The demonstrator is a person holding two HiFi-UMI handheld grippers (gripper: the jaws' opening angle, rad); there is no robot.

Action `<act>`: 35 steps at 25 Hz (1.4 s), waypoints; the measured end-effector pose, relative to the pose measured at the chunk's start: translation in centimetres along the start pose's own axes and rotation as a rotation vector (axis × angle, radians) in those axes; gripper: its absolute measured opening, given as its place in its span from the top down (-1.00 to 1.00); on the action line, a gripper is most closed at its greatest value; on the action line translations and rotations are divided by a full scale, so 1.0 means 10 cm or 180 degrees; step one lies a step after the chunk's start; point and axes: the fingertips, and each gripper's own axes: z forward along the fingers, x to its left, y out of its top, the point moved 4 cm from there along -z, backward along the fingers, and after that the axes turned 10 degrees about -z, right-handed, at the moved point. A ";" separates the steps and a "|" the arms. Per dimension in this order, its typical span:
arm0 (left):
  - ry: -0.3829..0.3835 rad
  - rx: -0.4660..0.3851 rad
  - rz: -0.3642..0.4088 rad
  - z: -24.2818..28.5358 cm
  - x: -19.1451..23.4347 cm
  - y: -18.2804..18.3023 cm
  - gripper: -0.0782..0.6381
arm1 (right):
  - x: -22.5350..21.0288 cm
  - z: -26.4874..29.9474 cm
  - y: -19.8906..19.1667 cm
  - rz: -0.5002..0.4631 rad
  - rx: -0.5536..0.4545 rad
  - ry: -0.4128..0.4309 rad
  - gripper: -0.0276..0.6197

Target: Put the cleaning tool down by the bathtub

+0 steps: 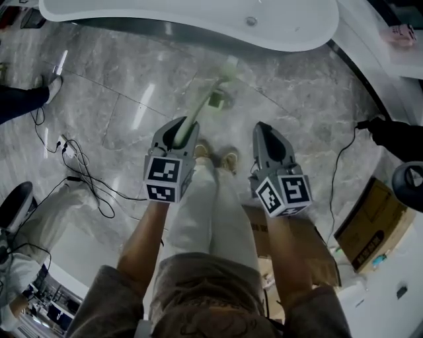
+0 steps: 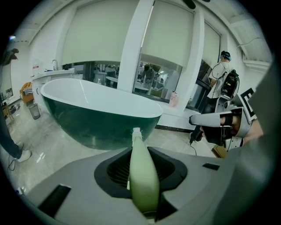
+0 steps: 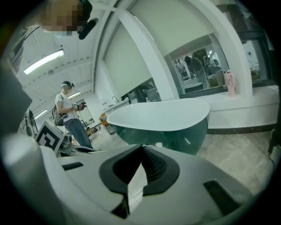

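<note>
The cleaning tool (image 2: 143, 180) is clamped in your left gripper (image 2: 141, 151). It is a brush with a smooth, pale green, rounded handle, and both black ribbed pads press on that handle. The handle runs forward out of the jaws and narrows to a short tuft of white bristles at its far end. In the head view the brush (image 1: 197, 100) is blurred. It points away from your left gripper (image 1: 181, 129) above the floor and toward the bathtub (image 1: 198, 20), without touching either.

Your right gripper (image 1: 266, 133) is just beside the left one and holds nothing. In the right gripper view its jaws (image 3: 140, 151) meet at the tips, with only a sliver of floor showing between the pads lower down.

The bathtub (image 2: 101, 121) is a freestanding oval. It is glossy dark green outside and plain white inside, and a small round drain (image 1: 251, 21) is all that shows in the basin. In the right gripper view the tub (image 3: 162, 116) is straight ahead.

The floor (image 1: 132, 86) is polished grey marble-look tile that reflects the lights. Black cables (image 1: 82, 165) trail across it to your left. A cardboard box (image 1: 370, 224) is on your right, and a pink bottle (image 3: 229, 83) stands on the white ledge behind the tub.
</note>
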 end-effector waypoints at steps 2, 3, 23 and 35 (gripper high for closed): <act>0.0003 0.0023 -0.0003 0.09 0.01 -0.06 0.46 | -0.04 0.05 -0.10 0.0020 0.0026 0.0004 0.91; 0.0008 0.0035 0.0000 0.14 0.01 -0.08 0.46 | -0.07 0.09 -0.14 0.0031 0.0042 0.0004 0.91; 0.0224 0.0481 -0.0066 1.07 0.21 -0.57 0.46 | -0.43 0.47 -0.44 0.0167 0.0206 0.0018 0.91; 0.0408 0.0880 -0.0051 1.58 0.43 -1.01 0.46 | -0.46 0.56 -0.54 0.0162 0.0280 0.0056 0.91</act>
